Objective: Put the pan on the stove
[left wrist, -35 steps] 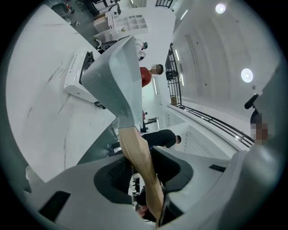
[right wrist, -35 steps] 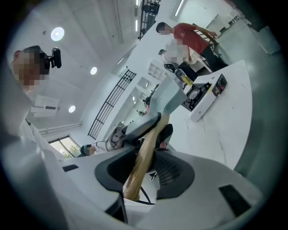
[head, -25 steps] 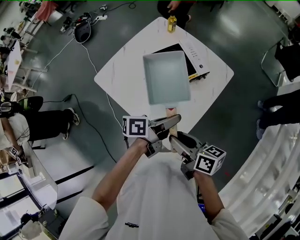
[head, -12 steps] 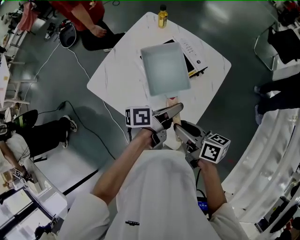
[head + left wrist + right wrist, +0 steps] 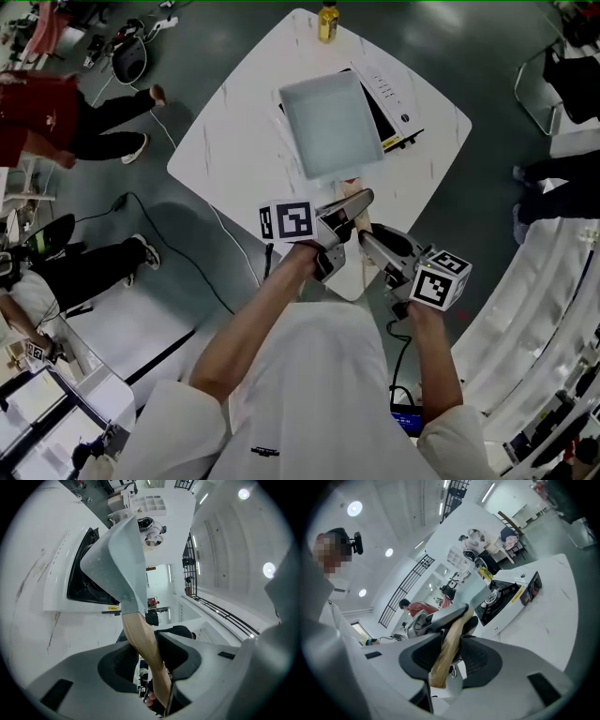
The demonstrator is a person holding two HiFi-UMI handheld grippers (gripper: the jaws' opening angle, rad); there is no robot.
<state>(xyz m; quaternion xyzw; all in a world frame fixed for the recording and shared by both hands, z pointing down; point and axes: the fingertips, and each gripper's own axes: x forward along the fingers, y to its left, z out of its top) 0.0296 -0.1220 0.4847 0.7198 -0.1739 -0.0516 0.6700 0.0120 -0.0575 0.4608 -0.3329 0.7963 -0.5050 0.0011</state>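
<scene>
A grey square pan (image 5: 330, 125) with a wooden handle (image 5: 362, 228) hangs over the black-topped stove (image 5: 397, 103) on the white table (image 5: 239, 131) and hides most of the stove in the head view. My left gripper (image 5: 352, 208) is shut on the handle just behind the pan. My right gripper (image 5: 371, 241) is shut on the handle's near end. In the left gripper view the pan (image 5: 116, 557) rises from the handle (image 5: 143, 641) above the stove's burner (image 5: 80, 581). In the right gripper view the handle (image 5: 447, 648) crosses the jaws, with the stove (image 5: 506, 594) beyond.
A yellow bottle (image 5: 327, 21) stands at the table's far corner behind the stove. A person in red (image 5: 37, 103) sits at the left on the floor side, near a cable (image 5: 178, 253). A curved white rail (image 5: 553, 309) runs along the right.
Both grippers and the pan have moved forward over the table and lower, so the pan now covers more of the stove. The person in red has shifted to the left.
</scene>
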